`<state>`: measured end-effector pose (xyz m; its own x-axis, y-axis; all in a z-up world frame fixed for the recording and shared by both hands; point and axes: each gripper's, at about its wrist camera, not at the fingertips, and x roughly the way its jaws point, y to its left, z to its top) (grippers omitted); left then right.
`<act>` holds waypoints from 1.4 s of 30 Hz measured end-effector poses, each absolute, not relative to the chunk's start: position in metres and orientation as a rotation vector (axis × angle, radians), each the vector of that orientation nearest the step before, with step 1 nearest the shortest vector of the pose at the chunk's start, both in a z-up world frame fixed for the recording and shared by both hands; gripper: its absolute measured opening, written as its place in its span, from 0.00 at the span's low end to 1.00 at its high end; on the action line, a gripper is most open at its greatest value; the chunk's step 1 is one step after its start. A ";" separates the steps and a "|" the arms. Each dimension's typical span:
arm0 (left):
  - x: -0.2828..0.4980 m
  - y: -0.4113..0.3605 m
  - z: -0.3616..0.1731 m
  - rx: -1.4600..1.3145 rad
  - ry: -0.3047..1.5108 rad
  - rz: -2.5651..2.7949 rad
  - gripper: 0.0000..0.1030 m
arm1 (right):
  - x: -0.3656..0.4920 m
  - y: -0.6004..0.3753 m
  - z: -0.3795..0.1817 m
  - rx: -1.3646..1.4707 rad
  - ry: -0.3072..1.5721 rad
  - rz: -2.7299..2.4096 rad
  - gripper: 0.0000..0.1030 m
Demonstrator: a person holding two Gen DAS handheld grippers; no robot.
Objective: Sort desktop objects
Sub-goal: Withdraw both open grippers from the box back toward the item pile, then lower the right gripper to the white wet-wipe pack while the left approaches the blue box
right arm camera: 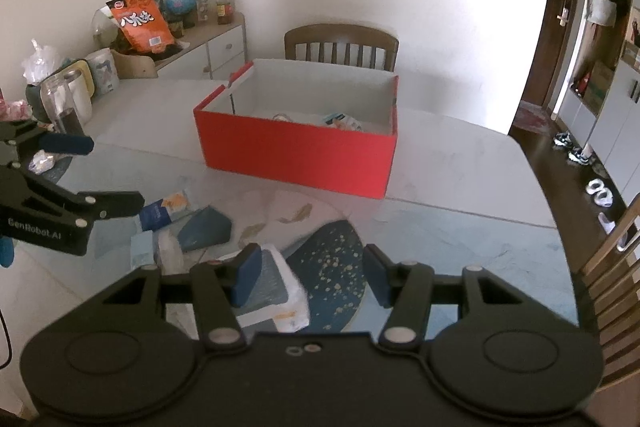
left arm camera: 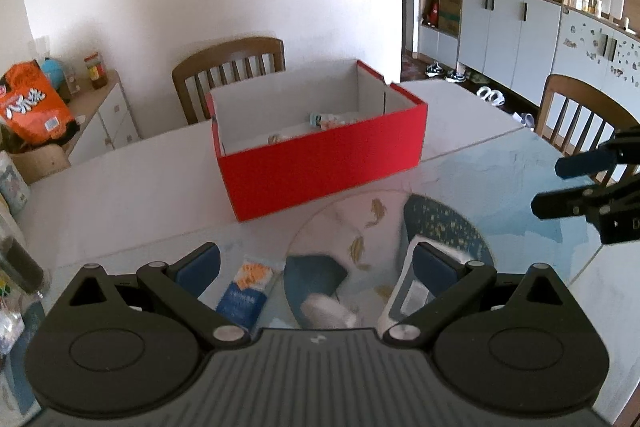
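A red open box [left arm camera: 320, 163] stands on the table with a few small packets [left arm camera: 326, 119] inside; it also shows in the right wrist view [right arm camera: 298, 155]. My left gripper [left arm camera: 316, 263] is open above a blue and orange packet [left arm camera: 246, 287], a dark blue packet [left arm camera: 314, 277] and a white packet [left arm camera: 330, 313]. My right gripper [right arm camera: 312, 273] is open over a white and blue pack [right arm camera: 280, 291]. The right gripper shows at the right edge of the left wrist view [left arm camera: 560, 183], and the left gripper at the left of the right wrist view [right arm camera: 112, 175].
A patterned glass mat [right arm camera: 420, 239] covers the near table. Wooden chairs stand behind the box [left arm camera: 230, 67] and at the right [left arm camera: 580, 115]. Jars and bags [right arm camera: 72, 95] crowd the table's left end beside a sideboard [right arm camera: 208, 47].
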<state>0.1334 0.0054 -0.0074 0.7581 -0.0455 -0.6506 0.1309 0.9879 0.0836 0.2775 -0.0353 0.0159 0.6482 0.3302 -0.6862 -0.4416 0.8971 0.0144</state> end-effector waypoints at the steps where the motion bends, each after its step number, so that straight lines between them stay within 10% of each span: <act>1: 0.133 0.007 -0.010 0.126 0.710 -0.093 1.00 | 0.277 -0.035 0.014 -0.158 0.748 0.440 0.57; 42: 0.145 0.034 -0.110 0.146 0.864 -0.094 0.99 | 0.289 -0.005 -0.064 -0.167 0.914 0.464 0.66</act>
